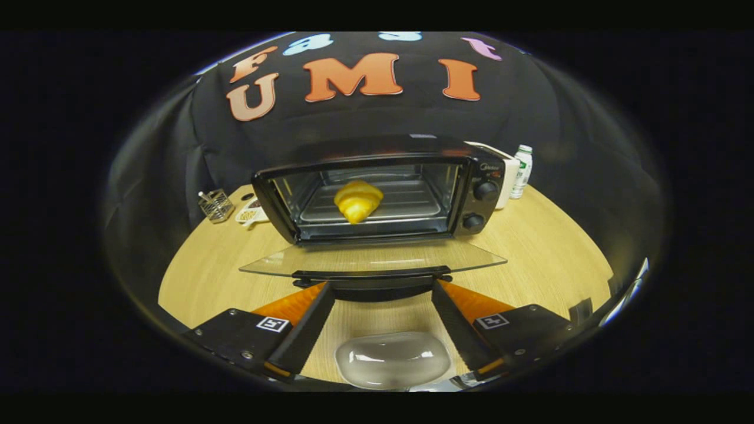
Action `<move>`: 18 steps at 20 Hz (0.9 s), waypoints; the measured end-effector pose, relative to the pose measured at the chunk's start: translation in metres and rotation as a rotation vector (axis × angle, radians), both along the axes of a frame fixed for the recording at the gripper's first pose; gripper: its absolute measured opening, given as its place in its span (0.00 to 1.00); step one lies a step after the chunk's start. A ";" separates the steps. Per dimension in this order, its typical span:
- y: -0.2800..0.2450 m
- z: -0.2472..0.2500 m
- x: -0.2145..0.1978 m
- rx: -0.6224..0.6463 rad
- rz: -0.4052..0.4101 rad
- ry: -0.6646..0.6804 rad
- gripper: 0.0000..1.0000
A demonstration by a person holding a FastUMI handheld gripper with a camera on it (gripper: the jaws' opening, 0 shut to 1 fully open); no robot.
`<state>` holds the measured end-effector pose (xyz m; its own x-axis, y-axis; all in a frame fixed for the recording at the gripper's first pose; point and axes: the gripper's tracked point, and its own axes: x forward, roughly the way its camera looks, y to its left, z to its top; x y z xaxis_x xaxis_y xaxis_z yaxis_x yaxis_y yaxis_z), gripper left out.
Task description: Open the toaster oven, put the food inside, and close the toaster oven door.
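A black toaster oven (377,191) stands on the wooden table (542,253) with its glass door (371,259) folded down flat toward me. A yellow croissant (357,201) lies on the tray inside the oven cavity. The door's dark handle (372,278) runs along its near edge, just ahead of my fingertips. My gripper (383,290) is open, its two fingers spread wide to either side of the handle's middle, with nothing between them. Whether the tips touch the handle, I cannot tell.
A small wire basket (216,205) and a white item (250,215) sit left of the oven. A white bottle with a green cap (521,171) and a white box (508,179) stand at its right. Two control knobs (484,191) are on the oven's right panel.
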<state>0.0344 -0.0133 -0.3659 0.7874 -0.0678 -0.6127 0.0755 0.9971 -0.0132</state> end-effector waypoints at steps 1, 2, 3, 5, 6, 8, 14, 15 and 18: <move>0.000 0.006 0.003 -0.002 0.000 -0.010 0.99; 0.001 0.011 0.007 0.000 0.002 -0.016 0.99; 0.002 0.014 0.009 0.004 0.001 -0.019 0.99; 0.004 0.023 0.017 0.006 0.002 -0.036 0.99; 0.005 0.027 0.022 0.004 0.003 -0.045 0.99; 0.006 0.036 0.029 0.003 0.003 -0.060 0.99; 0.009 0.059 0.058 0.020 -0.005 -0.103 0.99; 0.009 0.061 0.063 0.025 -0.007 -0.110 0.99; 0.009 0.071 0.079 0.024 -0.012 -0.121 0.99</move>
<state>0.1136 -0.0045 -0.2953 0.8551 -0.0636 -0.5145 0.0868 0.9960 0.0211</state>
